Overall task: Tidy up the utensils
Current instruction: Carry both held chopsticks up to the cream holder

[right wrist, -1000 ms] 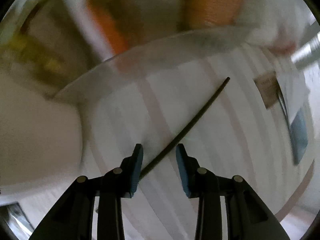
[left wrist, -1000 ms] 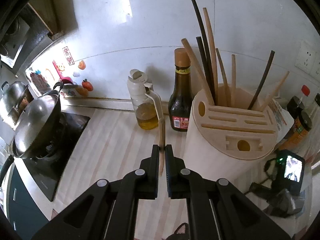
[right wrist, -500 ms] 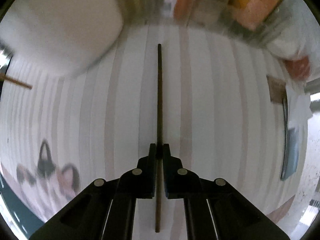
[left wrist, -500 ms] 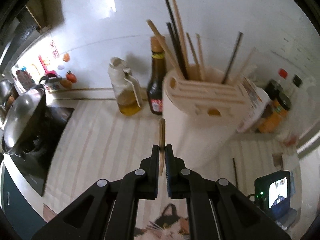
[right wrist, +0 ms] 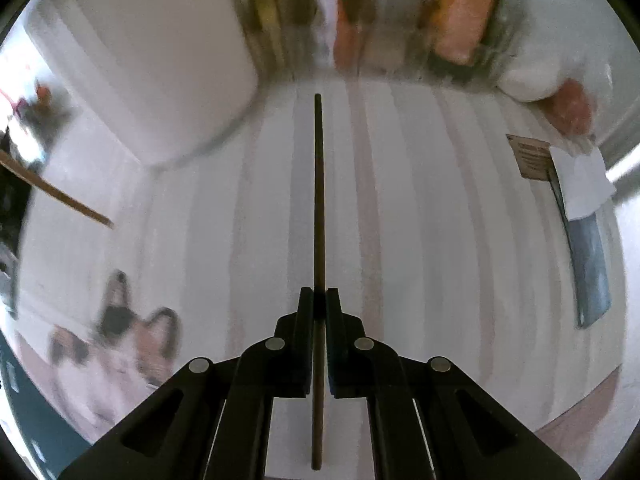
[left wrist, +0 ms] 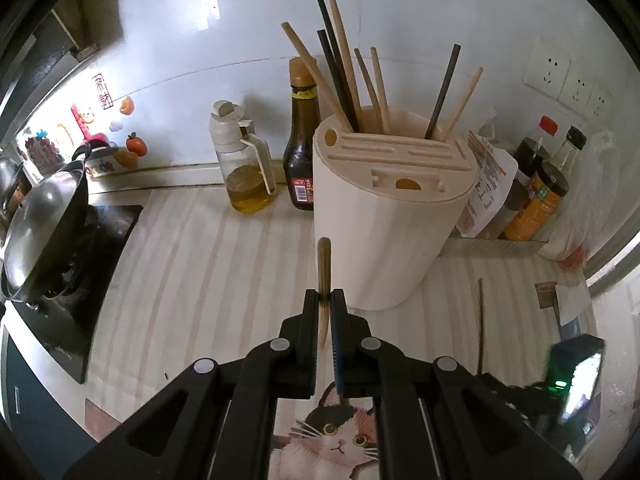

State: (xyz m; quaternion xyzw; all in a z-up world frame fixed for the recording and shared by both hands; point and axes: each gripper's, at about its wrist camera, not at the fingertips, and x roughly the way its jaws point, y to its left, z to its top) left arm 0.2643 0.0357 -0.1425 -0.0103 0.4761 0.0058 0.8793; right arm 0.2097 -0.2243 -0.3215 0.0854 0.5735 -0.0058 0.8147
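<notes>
The left gripper (left wrist: 325, 300) is clamped on a pale wooden chopstick (left wrist: 324, 264) that points ahead toward the cream holder (left wrist: 384, 236). The right gripper (right wrist: 319, 300) is closed on a thin dark chopstick (right wrist: 318, 184), held lengthwise above the striped countertop (right wrist: 440, 240). The holder stands near the counter's back edge, bristling with light and dark chopsticks (left wrist: 348, 64), directly ahead of the left gripper. An oil jug (left wrist: 244, 168) and sauce bottle (left wrist: 302, 144) flank it; what seems a cleaver (right wrist: 588, 264) lies blurred toward the right edge.

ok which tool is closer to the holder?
Left. The left tool sits right in front of the holder, gripping a wooden chopstick. The right tool is off to the holder's side.
</notes>
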